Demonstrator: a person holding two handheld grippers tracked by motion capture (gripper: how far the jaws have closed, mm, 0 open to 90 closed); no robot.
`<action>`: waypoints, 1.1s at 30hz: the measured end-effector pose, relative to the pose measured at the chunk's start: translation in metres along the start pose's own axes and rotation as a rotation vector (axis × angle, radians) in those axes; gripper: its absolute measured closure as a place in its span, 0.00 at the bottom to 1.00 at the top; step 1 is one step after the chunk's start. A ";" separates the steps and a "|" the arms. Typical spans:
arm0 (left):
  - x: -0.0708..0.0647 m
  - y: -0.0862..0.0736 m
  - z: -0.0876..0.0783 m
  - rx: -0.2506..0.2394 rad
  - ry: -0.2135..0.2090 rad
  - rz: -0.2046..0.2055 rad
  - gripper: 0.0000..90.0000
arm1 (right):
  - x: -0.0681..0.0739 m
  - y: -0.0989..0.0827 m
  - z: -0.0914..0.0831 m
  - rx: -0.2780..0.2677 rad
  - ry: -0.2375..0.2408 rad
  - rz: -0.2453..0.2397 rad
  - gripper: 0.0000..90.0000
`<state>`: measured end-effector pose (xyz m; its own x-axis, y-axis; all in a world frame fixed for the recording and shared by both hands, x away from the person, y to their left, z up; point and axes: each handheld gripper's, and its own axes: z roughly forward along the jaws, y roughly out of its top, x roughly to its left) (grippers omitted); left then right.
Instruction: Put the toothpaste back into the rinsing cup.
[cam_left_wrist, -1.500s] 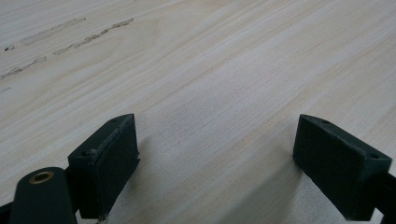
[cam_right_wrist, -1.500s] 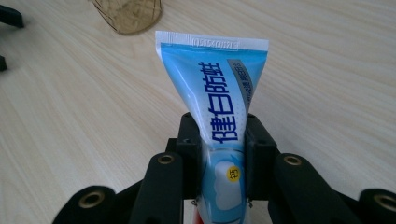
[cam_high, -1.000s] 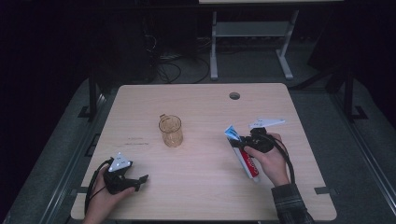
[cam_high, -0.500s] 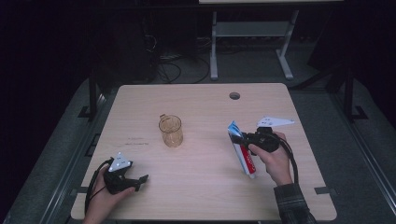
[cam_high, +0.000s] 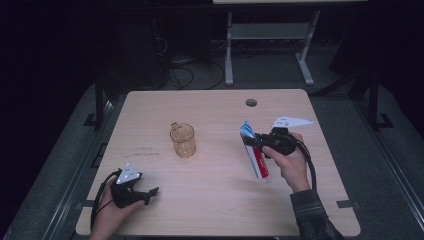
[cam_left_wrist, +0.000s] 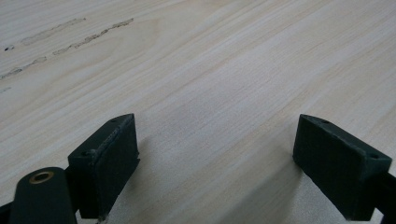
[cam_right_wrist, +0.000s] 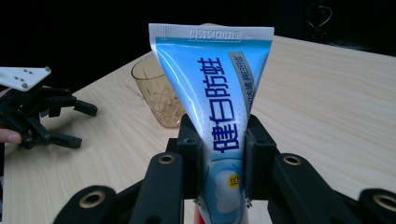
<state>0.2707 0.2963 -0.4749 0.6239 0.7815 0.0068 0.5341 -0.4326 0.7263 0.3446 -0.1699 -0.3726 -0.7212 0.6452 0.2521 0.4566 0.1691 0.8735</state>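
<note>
- The tube (cam_right_wrist: 212, 116), blue and white toothpaste, stands at the centre of the right gripper view, crimped end up, with its lower body pinched between the two black jaws.
- In the high view the tube (cam_high: 254, 152) sits right of centre, tilted, its crimped end toward the top of the frame and its red end low, near the table (cam_high: 210, 105).
- The right gripper (cam_high: 257, 144) is clamped on the tube, with the hand (cam_high: 290, 162) wrapped round it just below and to the right.
- The glass (cam_high: 183, 140), amber and upright, stands at mid-frame, well apart from the tube to its left; it looks empty.
- The left gripper (cam_high: 150, 192) rests at the lower left on the table, jaws spread wide with nothing between them.
- Step in hand, as I judge it: the tube is gripped and being carried, probably toward the glass.
- The next move calls for swinging the tube leftward over the rim and bringing it upright, then lowering it in before the jaws let go.
</note>
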 end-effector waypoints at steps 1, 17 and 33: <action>0.000 0.000 0.000 0.000 0.000 0.000 0.14 | 0.000 0.002 0.001 -0.001 -0.001 -0.005 0.80; 0.000 0.000 0.000 0.000 -0.001 0.001 0.14 | 0.005 0.033 0.018 -0.014 0.015 -0.032 0.80; 0.000 0.000 0.000 0.002 -0.007 0.009 0.15 | 0.013 0.065 0.044 -0.031 0.032 -0.055 0.80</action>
<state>0.2705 0.2963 -0.4748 0.6324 0.7746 0.0084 0.5296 -0.4403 0.7250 0.3878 -0.1179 -0.3306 -0.7612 0.6115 0.2158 0.3997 0.1804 0.8987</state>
